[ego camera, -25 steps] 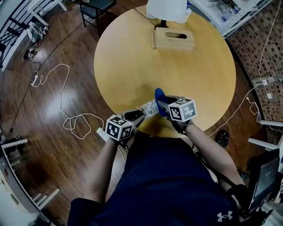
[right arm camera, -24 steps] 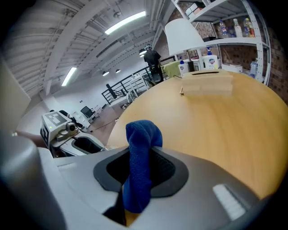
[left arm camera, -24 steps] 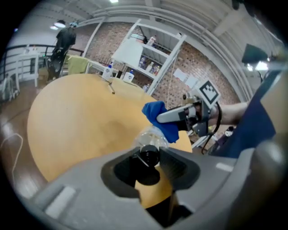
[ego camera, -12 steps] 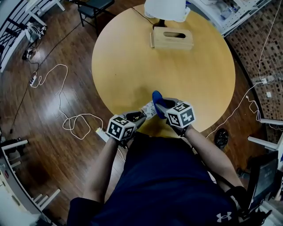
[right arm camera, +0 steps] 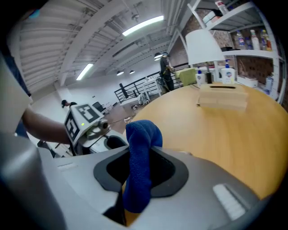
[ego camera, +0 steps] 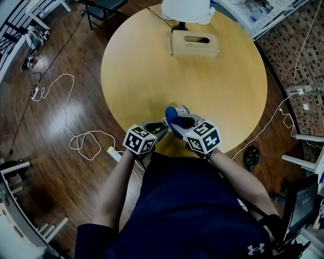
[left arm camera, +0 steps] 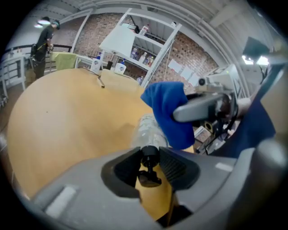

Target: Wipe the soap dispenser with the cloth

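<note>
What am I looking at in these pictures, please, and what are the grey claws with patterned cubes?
No robot: a person works two hand-held two-jaw grippers, cubes included. The head view looks down from the person's head; the other two views ride on the grippers. The left gripper clamps the soap dispenser by its pump neck; the right gripper pinches a blue cloth beside it. A wooden tissue box and a lamp stand on the round table.

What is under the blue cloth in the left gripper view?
The clear soap dispenser, held by its black pump in the left gripper. The cloth lies across its far end, so in that view that end and the table behind it are covered.
</note>
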The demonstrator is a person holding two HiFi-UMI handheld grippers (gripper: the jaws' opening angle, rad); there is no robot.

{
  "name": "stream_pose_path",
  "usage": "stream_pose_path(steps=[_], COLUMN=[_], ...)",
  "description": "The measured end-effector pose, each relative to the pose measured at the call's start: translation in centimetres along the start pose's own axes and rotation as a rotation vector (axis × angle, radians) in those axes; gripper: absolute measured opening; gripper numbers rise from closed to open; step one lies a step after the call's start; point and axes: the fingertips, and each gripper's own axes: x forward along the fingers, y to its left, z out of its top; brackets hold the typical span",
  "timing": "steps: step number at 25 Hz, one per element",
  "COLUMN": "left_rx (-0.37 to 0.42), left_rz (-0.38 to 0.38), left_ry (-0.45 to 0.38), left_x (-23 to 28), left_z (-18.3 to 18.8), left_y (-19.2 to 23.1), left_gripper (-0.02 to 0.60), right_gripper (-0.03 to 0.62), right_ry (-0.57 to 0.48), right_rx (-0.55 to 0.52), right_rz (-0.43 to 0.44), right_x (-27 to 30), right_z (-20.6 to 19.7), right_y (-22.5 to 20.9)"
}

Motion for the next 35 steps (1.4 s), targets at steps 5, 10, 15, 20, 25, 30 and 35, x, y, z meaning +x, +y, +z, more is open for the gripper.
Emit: stream_pose_path(steps=[5, 10, 15, 20, 25, 30, 35], left_rx=[-0.067, -0.164, -0.34, -0.37, -0.395, -0.39, -0.333], left_rz=[-0.021, -0.046, -0.098, -0.106, -0.119, -0.106, -0.075], left_ry=[-0.02, -0.05, -0.152, -0.164, -0.169, -0.169, -0.161], left_x=[-0.3, -0.3, -0.7, -1.0, -1.3, -1.8, -2.1], left_z=[0.3, -0.3, -0.1, 0.0, 0.1, -0.1, 0.9], left_y=[-0.3, -0.2, 0.8, 1.2, 1.0, 1.0, 0.7], left_gripper=[0.129, 0.129, 0.129, 0.129, 0.129, 0.129, 0.129], right_gripper=[0.095, 0.094, 0.095, 0.095, 0.095, 0.094, 0.094], right_ry=[0.06, 0.01, -0.005, -0.009, 0.021, 0.004, 0.079], right_rx=[-0.075, 0.118, 0.195, 0.012, -0.109, 0.03, 0.14], right_rz=[0.02, -0.115, -0.175, 0.009, 0.119, -0.024, -0.149], right_x=[1.4, -0.3, -1.7, -0.3, 1.7, 0.8, -0.5], right_z=[-1.5, -1.9, -1.6, 0.0, -1.2, -1.6, -2.7], right_y=[0.3, -7.2, -9.9, -1.9, 3.0, -3.0, -8.7])
